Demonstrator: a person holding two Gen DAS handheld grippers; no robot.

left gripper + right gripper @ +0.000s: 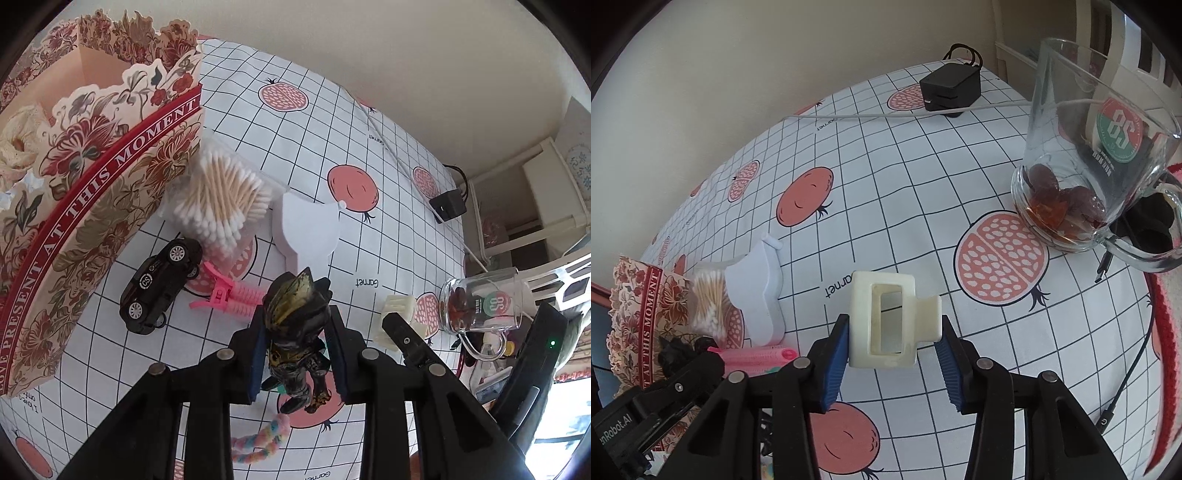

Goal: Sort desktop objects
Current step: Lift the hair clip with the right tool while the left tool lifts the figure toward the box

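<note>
My left gripper [297,354] is shut on a black and gold toy figure [295,332], held above the checked tablecloth [332,122]. Ahead of it lie a black toy car [160,284], a pink hair clip [229,293], a bag of cotton swabs [221,195] and a white plastic piece [308,230]. The floral cardboard box [92,177] stands at the left. My right gripper [892,354] has its blue pads on both sides of a cream plastic block [890,319]; the pads touch it.
A glass mug [1086,155] with dark red candies stands at the right. A black charger [951,88] with a white cable lies at the far edge. A pastel braided band [258,441] lies under my left gripper. A black cable [1126,376] runs along the right side.
</note>
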